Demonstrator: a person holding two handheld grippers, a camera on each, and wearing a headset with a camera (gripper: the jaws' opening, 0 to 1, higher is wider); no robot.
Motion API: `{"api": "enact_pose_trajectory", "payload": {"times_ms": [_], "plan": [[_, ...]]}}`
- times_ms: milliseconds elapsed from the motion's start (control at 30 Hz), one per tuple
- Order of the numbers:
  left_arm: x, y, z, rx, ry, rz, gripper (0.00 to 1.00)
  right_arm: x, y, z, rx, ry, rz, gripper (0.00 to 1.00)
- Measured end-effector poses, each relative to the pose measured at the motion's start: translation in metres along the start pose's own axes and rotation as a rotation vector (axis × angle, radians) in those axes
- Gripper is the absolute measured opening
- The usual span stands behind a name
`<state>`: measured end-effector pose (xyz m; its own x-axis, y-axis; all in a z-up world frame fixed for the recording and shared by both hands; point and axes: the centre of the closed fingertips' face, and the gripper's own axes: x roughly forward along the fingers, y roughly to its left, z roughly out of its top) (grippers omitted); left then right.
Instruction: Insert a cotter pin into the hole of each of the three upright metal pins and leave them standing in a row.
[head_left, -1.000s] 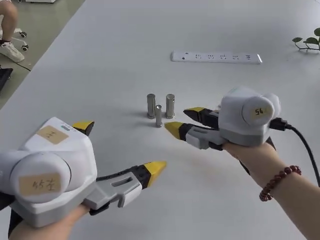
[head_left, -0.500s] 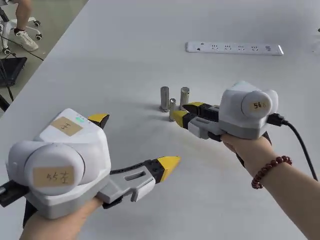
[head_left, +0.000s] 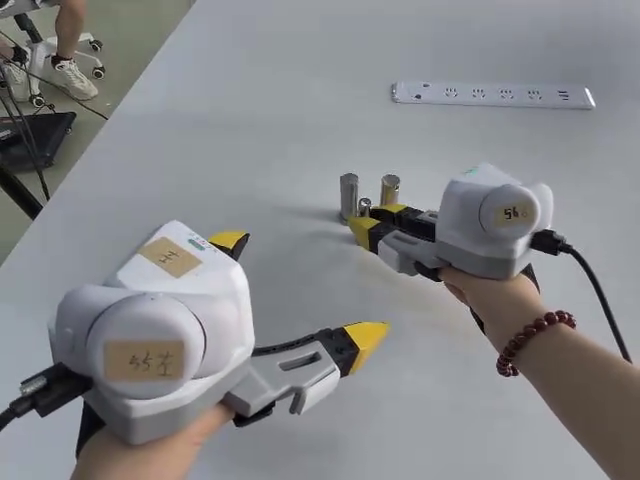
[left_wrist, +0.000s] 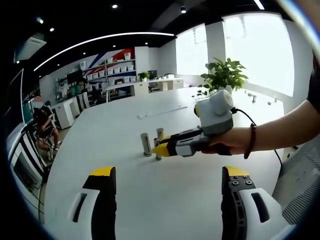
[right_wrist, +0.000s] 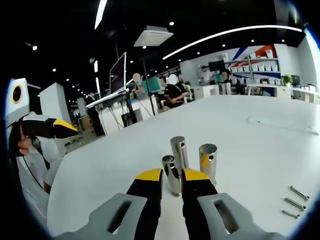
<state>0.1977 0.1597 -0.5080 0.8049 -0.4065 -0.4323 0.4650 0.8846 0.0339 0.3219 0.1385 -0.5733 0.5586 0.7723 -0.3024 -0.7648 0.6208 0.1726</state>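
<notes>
Three upright metal pins stand close together mid-table: a tall one (head_left: 349, 195), a wider one (head_left: 389, 188) and a short one (head_left: 365, 207). My right gripper (head_left: 372, 221) reaches in from the right, its yellow-tipped jaws shut on the short pin (right_wrist: 172, 174), with the tall pin (right_wrist: 179, 150) and the wider pin (right_wrist: 208, 161) just behind. Three thin cotter pins (right_wrist: 292, 203) lie flat on the table to the right of the jaws. My left gripper (head_left: 297, 290) hovers near the front left, open and holding nothing; its view shows the right gripper (left_wrist: 165, 148) at the pins.
A white power strip (head_left: 492, 95) lies at the back of the white table (head_left: 250, 120). A black cable (head_left: 598, 290) trails from the right gripper. A person's legs and a wheeled chair (head_left: 62, 50) are off the table's far left edge.
My right gripper moved forward to the pins and its jaws closed from wide open onto the short pin. The left gripper stayed open at the front left. The head camera shifted.
</notes>
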Motion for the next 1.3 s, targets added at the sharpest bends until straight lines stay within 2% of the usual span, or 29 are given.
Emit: {"api": "enact_pose_trajectory", "payload": {"times_ms": [533, 700, 867, 1067, 1300], "plan": [[-0.002, 0.0, -0.002, -0.003, 0.011, -0.002, 0.85, -0.001, 0.0, 0.002, -0.038, 0.018, 0.01, 0.05], [-0.002, -0.001, -0.002, 0.001, 0.013, -0.005, 0.85, -0.007, 0.002, 0.0, -0.074, 0.036, 0.043, 0.05], [-0.001, -0.004, -0.001, 0.002, 0.012, -0.012, 0.84, -0.014, 0.01, -0.004, -0.13, 0.064, 0.097, 0.05], [-0.001, -0.007, 0.002, 0.006, 0.007, -0.019, 0.83, -0.021, 0.015, -0.008, -0.186, 0.087, 0.13, 0.04], [-0.002, -0.01, 0.004, 0.01, 0.002, -0.024, 0.83, -0.031, 0.021, -0.012, -0.219, 0.111, 0.176, 0.04]]}}
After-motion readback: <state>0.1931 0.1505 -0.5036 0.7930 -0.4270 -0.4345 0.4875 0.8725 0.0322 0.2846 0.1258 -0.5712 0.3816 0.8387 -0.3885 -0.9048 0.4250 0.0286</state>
